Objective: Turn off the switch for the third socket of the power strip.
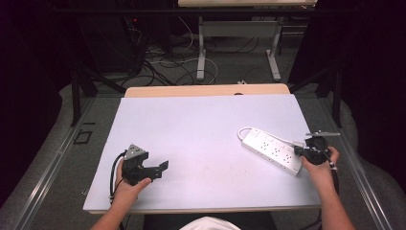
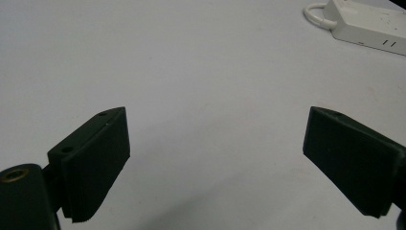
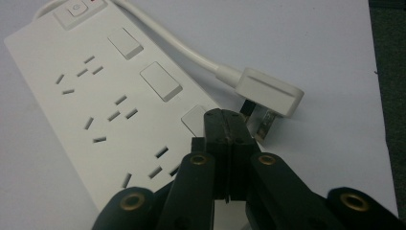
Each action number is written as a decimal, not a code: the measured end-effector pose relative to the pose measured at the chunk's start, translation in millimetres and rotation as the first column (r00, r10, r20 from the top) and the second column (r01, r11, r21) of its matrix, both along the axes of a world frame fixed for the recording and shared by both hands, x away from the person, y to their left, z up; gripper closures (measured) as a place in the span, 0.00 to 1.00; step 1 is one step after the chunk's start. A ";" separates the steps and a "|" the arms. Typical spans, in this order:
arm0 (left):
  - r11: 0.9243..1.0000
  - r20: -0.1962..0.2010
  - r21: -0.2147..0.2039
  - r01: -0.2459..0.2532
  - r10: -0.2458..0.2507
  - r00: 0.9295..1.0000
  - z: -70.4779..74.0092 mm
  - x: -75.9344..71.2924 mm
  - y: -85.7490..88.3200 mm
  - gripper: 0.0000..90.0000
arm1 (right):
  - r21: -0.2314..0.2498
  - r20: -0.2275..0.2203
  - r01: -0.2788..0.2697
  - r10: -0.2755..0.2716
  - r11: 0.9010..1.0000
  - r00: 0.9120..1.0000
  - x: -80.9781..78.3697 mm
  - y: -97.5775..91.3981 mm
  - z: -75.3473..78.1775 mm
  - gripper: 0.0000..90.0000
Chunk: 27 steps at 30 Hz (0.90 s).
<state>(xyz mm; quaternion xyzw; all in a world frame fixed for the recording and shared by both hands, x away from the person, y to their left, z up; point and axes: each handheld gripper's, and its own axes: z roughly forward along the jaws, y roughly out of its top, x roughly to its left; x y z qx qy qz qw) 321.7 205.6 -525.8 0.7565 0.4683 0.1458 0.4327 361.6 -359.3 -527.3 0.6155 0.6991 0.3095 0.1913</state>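
A white power strip (image 1: 272,150) lies at the right of the white table, its cord (image 1: 244,130) looping round the far end. In the right gripper view the strip (image 3: 95,96) has several sockets and rocker switches, and its white plug (image 3: 270,91) lies on the table beside it, prongs showing. My right gripper (image 3: 229,127) is shut with nothing between its jaws; its tip hangs over the strip's near edge, just beside the plug. It meets the strip's right end in the high view (image 1: 300,151). My left gripper (image 2: 215,143) stands wide open over bare table, the strip (image 2: 368,26) far off; it sits at the front left (image 1: 160,170).
The white table top (image 1: 201,129) has a wooden strip (image 1: 206,90) along its far edge. Beyond it are desk legs and cables (image 1: 163,67) on the floor. Dark curtains close in both sides.
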 end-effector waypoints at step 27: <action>1.000 -0.015 -0.001 0.002 -0.002 1.000 -3.5 6.3 -0.8 0.10 | -0.014 0.020 -0.022 0.022 1.000 1.000 -4.4 5.6 1.4 0.73</action>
